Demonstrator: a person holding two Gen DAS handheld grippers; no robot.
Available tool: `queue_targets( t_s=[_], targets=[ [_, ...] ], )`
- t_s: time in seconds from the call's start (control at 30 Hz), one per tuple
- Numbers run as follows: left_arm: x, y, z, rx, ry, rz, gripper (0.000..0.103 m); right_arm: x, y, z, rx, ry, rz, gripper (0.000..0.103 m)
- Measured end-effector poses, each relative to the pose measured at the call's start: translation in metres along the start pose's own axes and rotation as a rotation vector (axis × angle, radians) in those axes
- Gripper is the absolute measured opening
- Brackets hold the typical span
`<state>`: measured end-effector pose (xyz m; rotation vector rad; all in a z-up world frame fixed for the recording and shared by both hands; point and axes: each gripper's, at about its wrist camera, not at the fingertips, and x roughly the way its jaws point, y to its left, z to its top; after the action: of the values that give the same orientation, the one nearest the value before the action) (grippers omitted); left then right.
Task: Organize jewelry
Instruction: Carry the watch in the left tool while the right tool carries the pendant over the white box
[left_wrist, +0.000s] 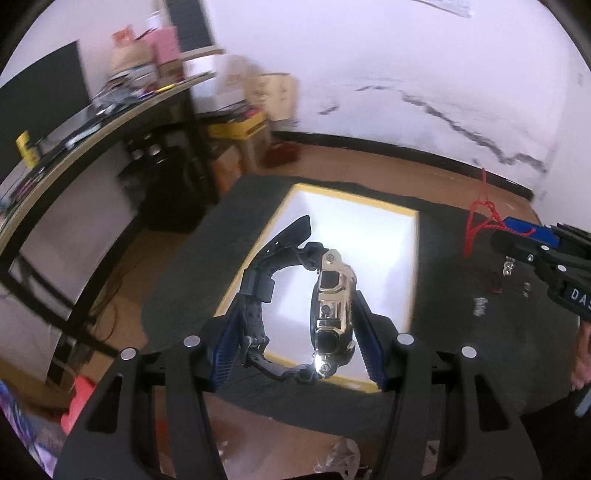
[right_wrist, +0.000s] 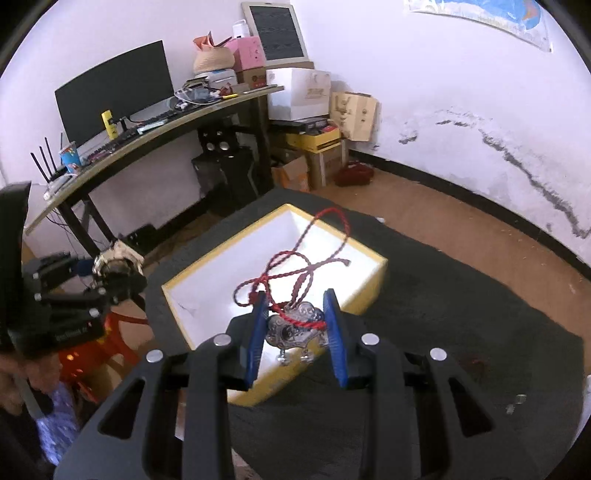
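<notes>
My left gripper (left_wrist: 295, 325) is shut on a gold-faced watch (left_wrist: 332, 314) with a black strap and holds it above the yellow-edged white box (left_wrist: 369, 229). My right gripper (right_wrist: 295, 325) is shut on a silver pendant (right_wrist: 295, 325) with a red cord (right_wrist: 295, 266) and holds it over the near side of the same box (right_wrist: 373, 269). The right gripper also shows at the right of the left wrist view (left_wrist: 517, 243), red cord (left_wrist: 476, 221) dangling. The left gripper with the watch shows at the left of the right wrist view (right_wrist: 110, 273).
The box sits on a dark mat (right_wrist: 461, 332) on a brown floor. Small silver pieces (left_wrist: 509, 266) and a dark red item (left_wrist: 487, 282) lie on the mat to the right. A curved desk (right_wrist: 147, 136) with a monitor and stacked boxes (right_wrist: 314, 96) stands behind.
</notes>
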<state>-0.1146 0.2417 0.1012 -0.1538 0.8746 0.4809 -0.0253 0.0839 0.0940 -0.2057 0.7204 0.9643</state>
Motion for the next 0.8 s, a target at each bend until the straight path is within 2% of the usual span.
queue_targets(
  t_s=[0.13, 0.3, 0.43, 0.5, 0.6, 0.8],
  targets=[
    [0.021, 0.016, -0.007, -0.077, 0.038, 0.023, 0.056, 0.034, 0.016, 0.003, -0.011, 0.011, 0.011, 0.031],
    [0.064, 0.026, -0.001, -0.088, 0.037, 0.050, 0.056, 0.077, 0.015, 0.005, -0.015, 0.023, -0.006, 0.031],
    [0.097, 0.027, 0.006, -0.127, 0.034, 0.012, 0.056, 0.105, 0.005, 0.002, -0.016, 0.038, -0.037, 0.031],
    [0.113, 0.026, 0.008, -0.134, 0.026, 0.015, 0.056, 0.115, -0.001, 0.003, -0.017, 0.043, -0.051, 0.031],
    [0.128, 0.021, 0.007, -0.115, 0.017, 0.015, 0.056, 0.135, -0.008, 0.002, 0.005, 0.082, -0.057, 0.031],
    [0.146, 0.026, 0.006, -0.148, 0.023, 0.000, 0.056, 0.155, 0.003, 0.001, 0.007, 0.098, -0.061, 0.031]
  ],
)
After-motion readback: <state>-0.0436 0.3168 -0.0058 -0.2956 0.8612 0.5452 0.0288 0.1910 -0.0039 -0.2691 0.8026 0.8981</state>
